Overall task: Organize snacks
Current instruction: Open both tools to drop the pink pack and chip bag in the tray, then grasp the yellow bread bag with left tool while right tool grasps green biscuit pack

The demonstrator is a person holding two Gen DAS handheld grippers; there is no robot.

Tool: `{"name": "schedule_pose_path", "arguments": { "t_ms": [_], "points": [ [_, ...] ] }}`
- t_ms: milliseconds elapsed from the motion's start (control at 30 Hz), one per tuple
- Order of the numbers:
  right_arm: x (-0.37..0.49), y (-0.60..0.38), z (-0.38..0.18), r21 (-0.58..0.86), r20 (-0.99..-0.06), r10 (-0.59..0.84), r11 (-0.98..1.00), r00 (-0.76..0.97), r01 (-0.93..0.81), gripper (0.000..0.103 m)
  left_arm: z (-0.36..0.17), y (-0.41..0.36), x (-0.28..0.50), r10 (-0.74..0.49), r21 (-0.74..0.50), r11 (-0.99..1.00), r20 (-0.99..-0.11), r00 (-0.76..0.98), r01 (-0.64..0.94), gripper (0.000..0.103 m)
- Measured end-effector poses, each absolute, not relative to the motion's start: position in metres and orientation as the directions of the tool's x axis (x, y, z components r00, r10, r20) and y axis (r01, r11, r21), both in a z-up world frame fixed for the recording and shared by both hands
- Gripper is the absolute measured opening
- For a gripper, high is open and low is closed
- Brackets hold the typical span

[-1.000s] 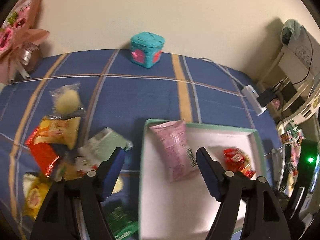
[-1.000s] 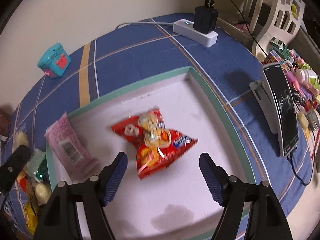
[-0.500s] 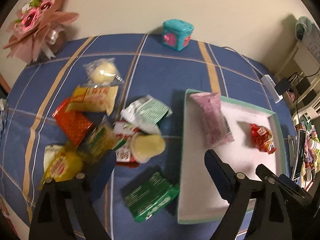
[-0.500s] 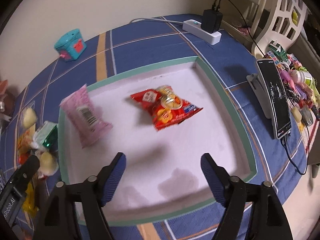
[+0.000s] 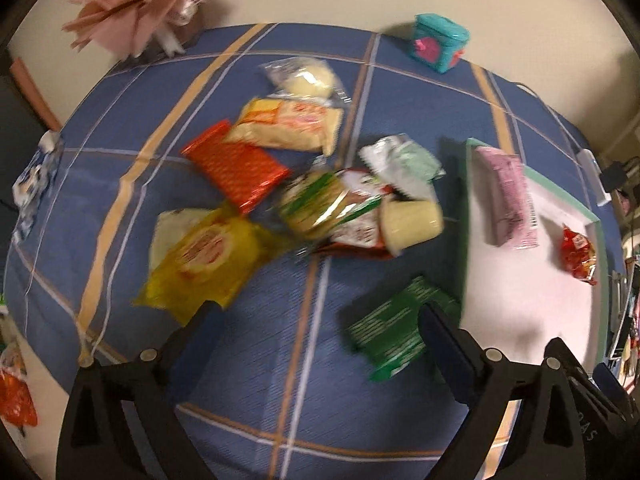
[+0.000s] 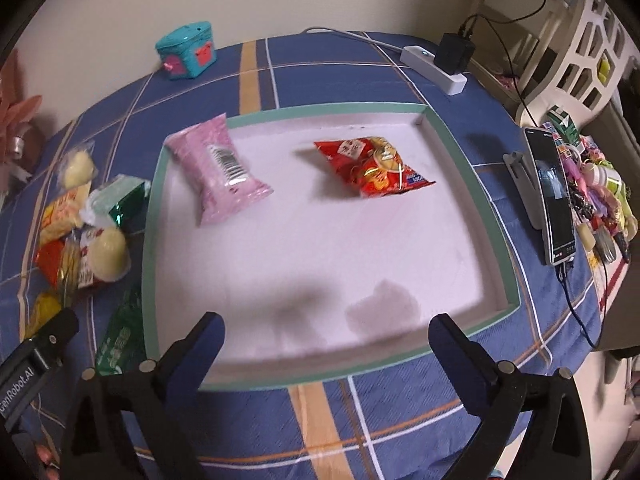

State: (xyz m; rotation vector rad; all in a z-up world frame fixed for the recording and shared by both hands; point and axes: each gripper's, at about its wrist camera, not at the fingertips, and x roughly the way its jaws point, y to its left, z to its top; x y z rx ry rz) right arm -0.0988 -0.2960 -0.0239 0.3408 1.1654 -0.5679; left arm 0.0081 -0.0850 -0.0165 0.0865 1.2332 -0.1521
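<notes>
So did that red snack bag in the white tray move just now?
No. The red snack bag lies toward the tray's far right corner as before; only the camera pulled back.

This looks like a lived-in home room: a table under a blue plaid cloth (image 6: pixel 320 60) stands against a plain cream wall, with a paper-wrapped bouquet (image 5: pixel 148 4) at its far left corner, a power strip (image 6: pixel 434 68) near the far right corner, and a cluttered white shelf (image 6: pixel 580 60) alongside.

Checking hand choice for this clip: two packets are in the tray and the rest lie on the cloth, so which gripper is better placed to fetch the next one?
Left. The left gripper, jaws opening and empty, hangs over the pile, with the green packet nearest. The right gripper, also opening and empty, faces the tray.
</notes>
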Motion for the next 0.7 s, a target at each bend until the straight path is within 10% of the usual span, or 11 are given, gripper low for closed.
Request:
{"name": "schedule_pose_path", "arguments": {
  "t_ms": [700],
  "points": [
    [-0.064, -0.211, -0.022, 0.034, -0.926, -0.123, 0.914, 0.356, 0.403, 0.103, -0.01, 0.046, 0.027, -0.02, -0.099, 0.971, -0.94, 0.34, -0.216, 0.098]
  ]
}}
